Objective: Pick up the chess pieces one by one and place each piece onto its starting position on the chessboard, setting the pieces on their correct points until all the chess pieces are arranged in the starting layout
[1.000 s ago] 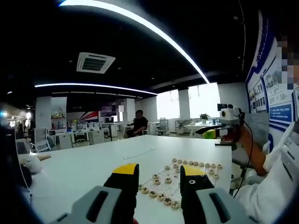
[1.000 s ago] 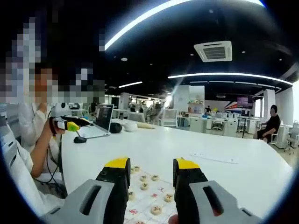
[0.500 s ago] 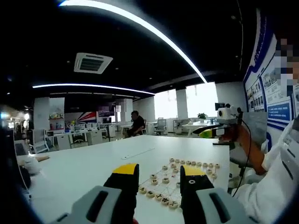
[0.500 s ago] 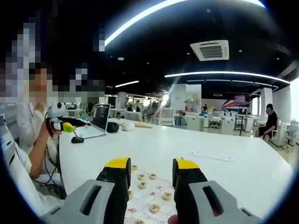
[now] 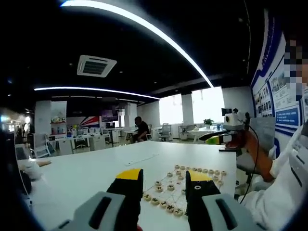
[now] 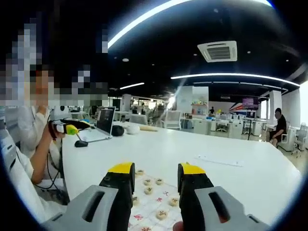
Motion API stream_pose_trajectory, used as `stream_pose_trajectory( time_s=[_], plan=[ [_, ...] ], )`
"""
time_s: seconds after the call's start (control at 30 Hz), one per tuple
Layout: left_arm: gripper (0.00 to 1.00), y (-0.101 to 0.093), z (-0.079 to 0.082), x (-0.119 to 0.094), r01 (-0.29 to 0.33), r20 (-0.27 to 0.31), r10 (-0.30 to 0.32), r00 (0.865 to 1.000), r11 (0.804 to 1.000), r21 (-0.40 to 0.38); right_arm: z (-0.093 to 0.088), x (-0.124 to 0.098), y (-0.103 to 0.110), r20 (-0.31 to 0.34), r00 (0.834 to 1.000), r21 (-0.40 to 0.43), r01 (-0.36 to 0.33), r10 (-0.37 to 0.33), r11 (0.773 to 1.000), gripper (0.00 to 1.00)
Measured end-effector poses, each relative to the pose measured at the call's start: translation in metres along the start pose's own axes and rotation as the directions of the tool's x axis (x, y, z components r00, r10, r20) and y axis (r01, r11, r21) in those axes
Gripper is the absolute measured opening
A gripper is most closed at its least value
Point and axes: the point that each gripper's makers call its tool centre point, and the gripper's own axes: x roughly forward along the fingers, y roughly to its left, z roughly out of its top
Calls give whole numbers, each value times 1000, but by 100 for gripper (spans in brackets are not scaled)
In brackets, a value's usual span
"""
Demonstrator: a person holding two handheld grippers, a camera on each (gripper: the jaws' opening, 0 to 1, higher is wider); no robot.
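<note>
Left gripper view: left gripper [image 5: 164, 185] with 2 grey jaws and yellow tips, held up above the big white table [image 5: 86, 173], jaws spread apart with nothing between them. Past the tips, flat white chessboard sheet with thin lines [image 5: 185, 180] lying on the table near the right edge. Small round cream chess pieces [image 5: 168, 186] sitting on the sheet, some in a row along the far side, some bunched closer in. At the right, other gripper with a yellow tip, gripped by a hand [image 5: 239, 138], raised high over the table edge, well apart from the sheet.

Right gripper view: right gripper [image 6: 155, 182], same grey jaws and yellow tips, jaws spread apart, holding nothing, above the same sheet [image 6: 154, 202]. A few round cream pieces [image 6: 147, 182] seen between the tips, red marks on the sheet. At the left, other gripper in a hand [image 6: 50, 131], raised, too small to tell if loose or clenched. Open grey laptop [image 6: 102, 126] and black round mouse [image 6: 81, 143] on the far left of the table. Person in dark clothes sitting far off at the right [image 6: 276, 131].
</note>
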Motion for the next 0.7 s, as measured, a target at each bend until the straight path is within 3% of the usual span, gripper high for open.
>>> stream_pose_trajectory(
  time_s=[0.7],
  plan=[
    [37, -6, -6, 8, 9, -25, -9, 1000, 1000, 4, 1, -6, -5, -8, 1000, -17, 14, -14, 1000, 36]
  ],
)
